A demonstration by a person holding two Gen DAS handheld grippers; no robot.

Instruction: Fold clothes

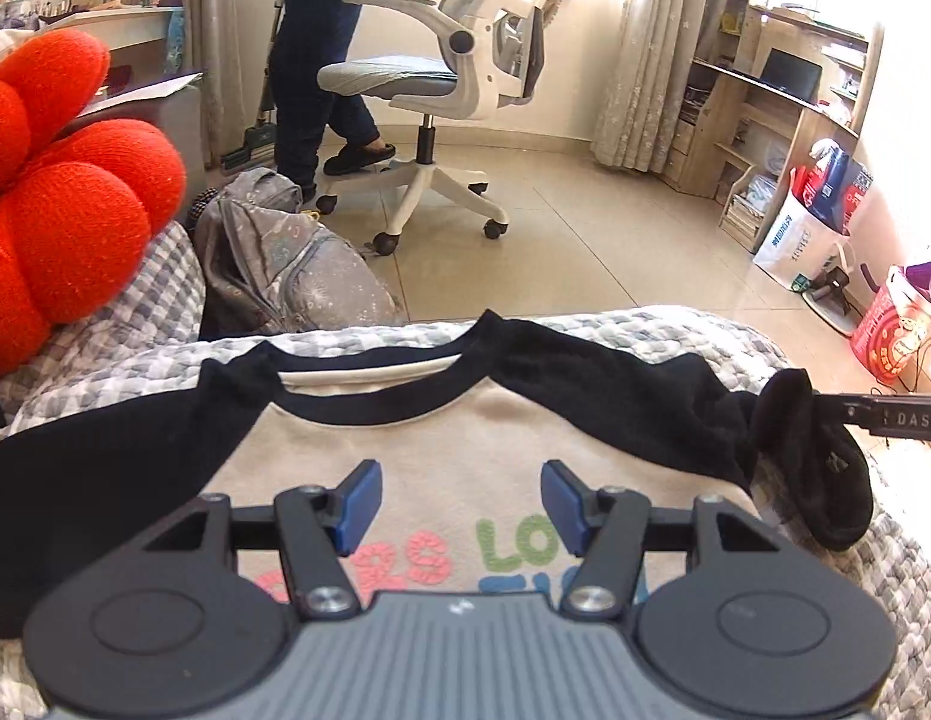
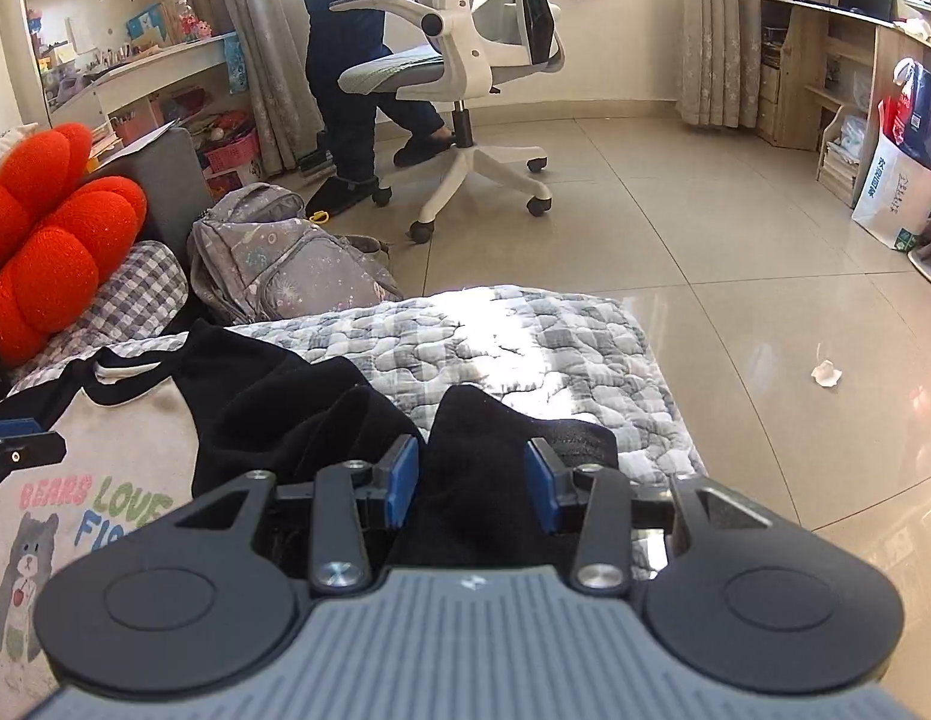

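Two grippers are working the sweatshirt (image 1: 405, 468): the right gripper (image 2: 471, 483) is pinching the black sleeve (image 2: 483, 480); the left gripper (image 1: 462, 501) is hovering spread. Sleeve should be carried flat across the chest.

Home bedroom/study: quilted checked bedspread (image 2: 465, 336) covering the bed, orange plush cushion (image 1: 63, 180) sitting on it, white swivel chair (image 2: 465, 60) standing on tiled floor (image 2: 735, 240), wooden desk shelving (image 1: 777, 108), school backpack (image 2: 273, 264), curtains (image 1: 651, 54) hanging.

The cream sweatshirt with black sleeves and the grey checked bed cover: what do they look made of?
Cream sweatshirt with black sleeves: soft matte knit, probably fleecy cotton; the lettering looks raised and fuzzy. Grey checked bed cover: quilted woven fabric, puffy stitched cells.
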